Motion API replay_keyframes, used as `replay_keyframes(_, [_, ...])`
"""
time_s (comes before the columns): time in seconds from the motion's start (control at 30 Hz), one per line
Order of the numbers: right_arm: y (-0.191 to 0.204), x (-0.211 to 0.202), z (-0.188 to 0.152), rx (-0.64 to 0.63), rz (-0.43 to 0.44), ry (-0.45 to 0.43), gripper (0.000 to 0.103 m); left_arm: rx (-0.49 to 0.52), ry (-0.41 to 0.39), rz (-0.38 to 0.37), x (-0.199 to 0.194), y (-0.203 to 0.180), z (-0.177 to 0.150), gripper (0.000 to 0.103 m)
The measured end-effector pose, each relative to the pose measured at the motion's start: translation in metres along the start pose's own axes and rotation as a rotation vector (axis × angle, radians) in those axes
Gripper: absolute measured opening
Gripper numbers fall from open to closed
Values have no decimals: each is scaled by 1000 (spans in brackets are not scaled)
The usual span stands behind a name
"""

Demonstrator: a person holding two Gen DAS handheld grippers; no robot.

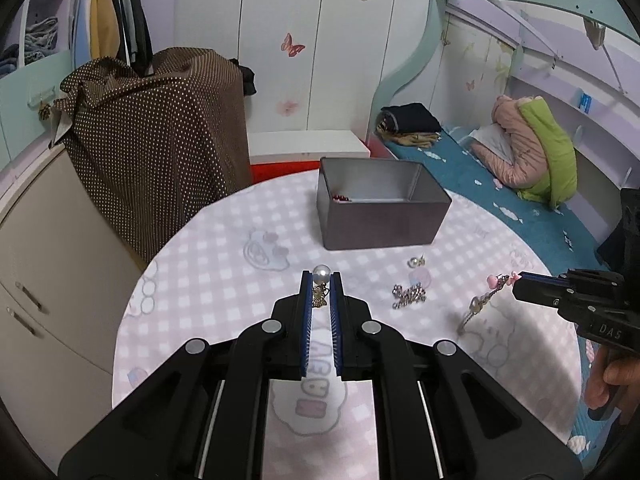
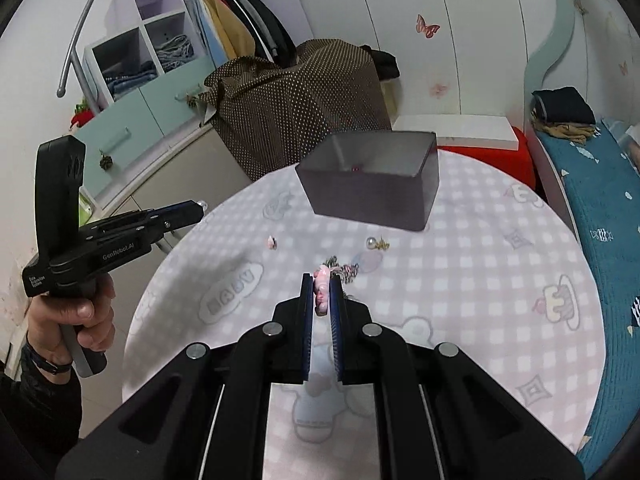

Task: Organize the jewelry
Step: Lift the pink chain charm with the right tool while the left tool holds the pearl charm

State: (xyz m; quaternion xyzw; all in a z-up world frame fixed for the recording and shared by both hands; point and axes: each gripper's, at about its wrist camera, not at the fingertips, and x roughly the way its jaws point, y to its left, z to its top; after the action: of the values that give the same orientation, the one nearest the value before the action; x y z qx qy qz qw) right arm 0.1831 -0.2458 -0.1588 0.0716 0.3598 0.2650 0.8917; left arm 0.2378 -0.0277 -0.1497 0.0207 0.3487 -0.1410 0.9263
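The left gripper (image 1: 321, 284) is pinching a pearl earring (image 1: 321, 274) between its blue pads, the pearl sitting just past the fingertips and a small gold piece hanging below, so the piece is gripped by its stem rather than by the round bead, which would likely slip. The right gripper (image 2: 321, 289) is clamping a pink charm (image 2: 321, 294); in the left wrist view its chain (image 1: 478, 306) is dangling from the tips toward the tablecloth (image 1: 224, 280), probably held at the end so it hangs untangled. Both pieces are being held above the round table, short of the grey tin box (image 1: 380, 208), which is standing open near the far edge, apparently the place to collect everything; something small and red (image 1: 341, 198) is lying inside. A second pearl earring (image 1: 416, 261), a sparkly bracelet (image 1: 408, 296) and a small pink bit (image 2: 272, 242) are lying loose on the cloth between the grippers and the box, waiting their turn.
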Motion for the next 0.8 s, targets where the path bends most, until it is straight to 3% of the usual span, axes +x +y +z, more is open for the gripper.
replay_keyframes(0.1, [2, 14, -4, -45, -72, 82, 7, 7, 1, 0, 0, -3, 0, 9])
replay_keyframes(0.17, [-1, 35, -17, -97, -170, 189, 7, 11, 11, -5, 2, -5, -3, 9])
replay_keyframes(0.27, [-3, 52, -38, -155, -229, 282, 7, 19, 23, -7, 4, -6, -9, 9])
replay_keyframes(0.8, [-2, 47, -41, -153, -221, 272, 9, 10, 30, -9, 7, -5, -12, 9])
